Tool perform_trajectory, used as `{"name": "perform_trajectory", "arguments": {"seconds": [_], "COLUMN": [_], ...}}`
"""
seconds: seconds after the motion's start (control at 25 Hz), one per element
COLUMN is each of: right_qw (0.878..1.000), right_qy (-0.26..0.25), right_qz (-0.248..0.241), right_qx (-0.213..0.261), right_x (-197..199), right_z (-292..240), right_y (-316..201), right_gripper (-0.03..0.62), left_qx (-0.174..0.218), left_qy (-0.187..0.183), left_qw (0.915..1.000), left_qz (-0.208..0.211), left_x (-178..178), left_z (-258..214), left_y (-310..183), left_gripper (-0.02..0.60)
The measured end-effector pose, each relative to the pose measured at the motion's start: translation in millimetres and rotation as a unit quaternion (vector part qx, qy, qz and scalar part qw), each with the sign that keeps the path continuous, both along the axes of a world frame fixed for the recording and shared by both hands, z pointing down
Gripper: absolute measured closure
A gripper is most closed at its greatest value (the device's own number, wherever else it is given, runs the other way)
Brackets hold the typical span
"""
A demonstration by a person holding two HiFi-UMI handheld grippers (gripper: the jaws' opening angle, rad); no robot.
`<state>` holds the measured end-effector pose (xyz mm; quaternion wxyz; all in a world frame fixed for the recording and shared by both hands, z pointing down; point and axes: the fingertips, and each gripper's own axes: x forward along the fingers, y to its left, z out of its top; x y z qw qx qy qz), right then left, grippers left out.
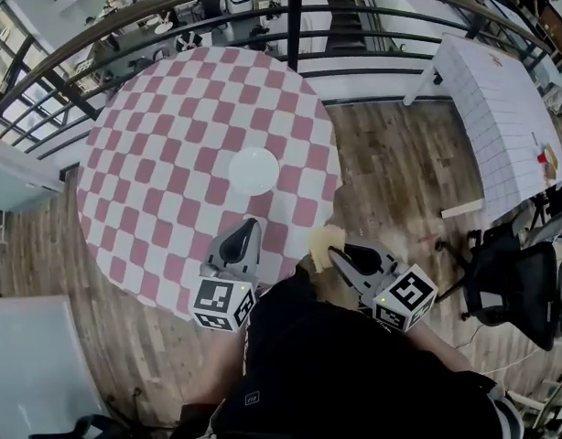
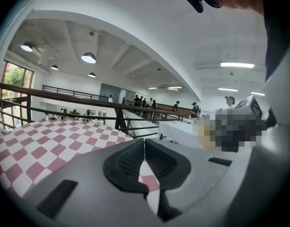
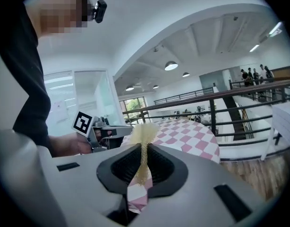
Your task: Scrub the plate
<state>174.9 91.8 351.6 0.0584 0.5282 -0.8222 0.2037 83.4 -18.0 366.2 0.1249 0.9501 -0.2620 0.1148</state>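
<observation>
The white plate [image 1: 253,170] lies flat near the middle of the round table [image 1: 153,144], which wears a pink-and-white checked cloth and fills the upper left and centre of the head view; both grippers sit below the plate in that view, well apart from it, at the table's near edge. The right gripper [image 3: 144,148] has its jaws pressed onto a thin yellow scrubbing pad [image 1: 324,241], which stands edge-on between the pads with its frayed end sticking out past the jaw tips; in the head view the pad hangs over the table's lower right rim. The left gripper [image 2: 144,148] sits just left of it, over the cloth, with its jaws closed together and nothing between them, pointing up toward the plate. The person's black-clad torso fills the bottom centre of the head view. A dark metal railing [image 1: 295,16] curves across the top behind the table; a white rectangular table [image 1: 491,108] stands at the upper right on the wooden floor [image 1: 391,163]; a black office chair [image 1: 514,282] stands at the right edge.
</observation>
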Motion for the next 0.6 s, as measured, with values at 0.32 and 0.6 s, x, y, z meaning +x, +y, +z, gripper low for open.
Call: {"name": "perform_trajectory", "arguments": {"seconds": [0.32,0.6], "right_qw": [0.995,0.978], "right_qy": [0.027,0.031], "right_qz": [-0.085,-0.193], "right_qx": [-0.051,-0.075], "right_x": [1.0,-41.4], "right_z": [25.0,44.2], "right_y": [-122.4,-184.8], "right_gripper": [0.548,0.548], "left_qx": [-0.023,-0.06], "left_qy": [0.028,0.014], "left_qw": [0.9942,0.9874], "left_qz": [-0.101,-0.146], "left_x": [-25.2,-51.5], "left_z": [31.5,60.9], "left_y": [-94.2,-123.5], "left_gripper": [0.571,0.569]}}
